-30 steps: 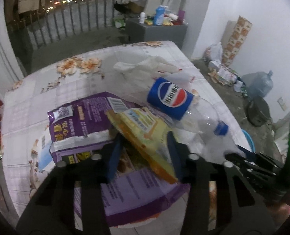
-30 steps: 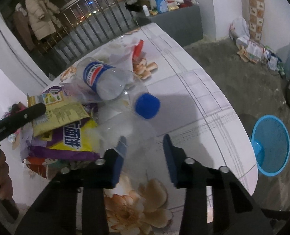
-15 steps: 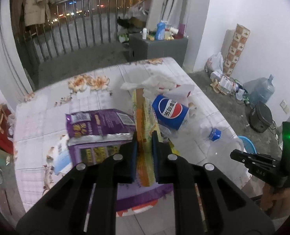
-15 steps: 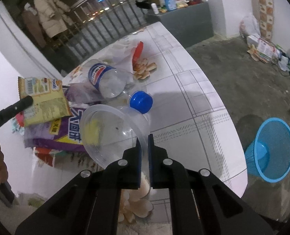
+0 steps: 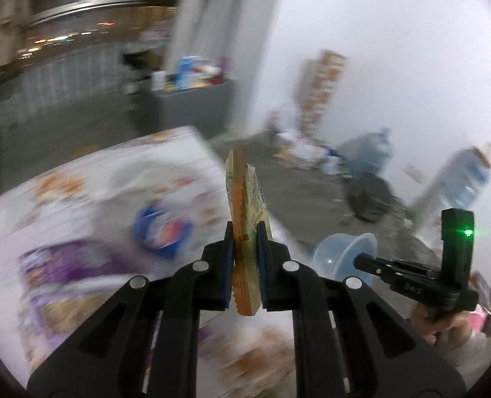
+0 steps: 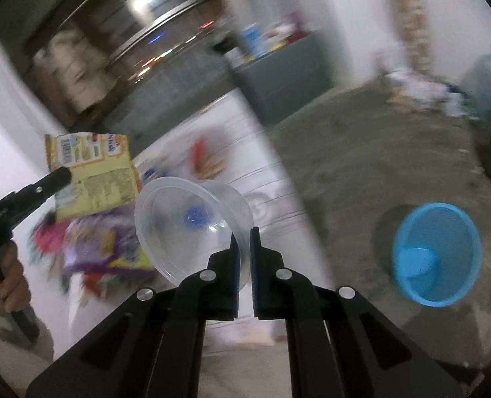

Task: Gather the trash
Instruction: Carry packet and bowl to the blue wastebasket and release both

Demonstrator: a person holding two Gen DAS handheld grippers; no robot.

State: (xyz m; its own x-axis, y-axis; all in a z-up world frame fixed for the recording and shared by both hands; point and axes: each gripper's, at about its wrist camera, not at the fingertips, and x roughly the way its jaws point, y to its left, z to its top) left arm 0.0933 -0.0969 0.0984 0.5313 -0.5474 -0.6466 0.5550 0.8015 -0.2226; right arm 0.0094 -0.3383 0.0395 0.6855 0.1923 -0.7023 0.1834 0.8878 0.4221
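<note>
Left gripper [image 5: 245, 242]: jaws pinched tight on a yellow snack packet [image 5: 245, 205] held upright and clear above the table [image 5: 89, 172], where a purple bag [image 5: 66, 262] and a blue-labelled bottle [image 5: 162, 229] lie smeared by blur, their print unreadable. Right gripper [image 6: 244, 248]: jaws nearly closed on the rim of a clear plastic bowl [image 6: 192, 225], raised past the table edge, its wall partly veiling the litter behind. Far right: blue basket [image 6: 436, 255] on bare concrete floor [image 6: 361, 172], well apart from the table, with open floor between; clutter by the wall too blurred to identify.
</note>
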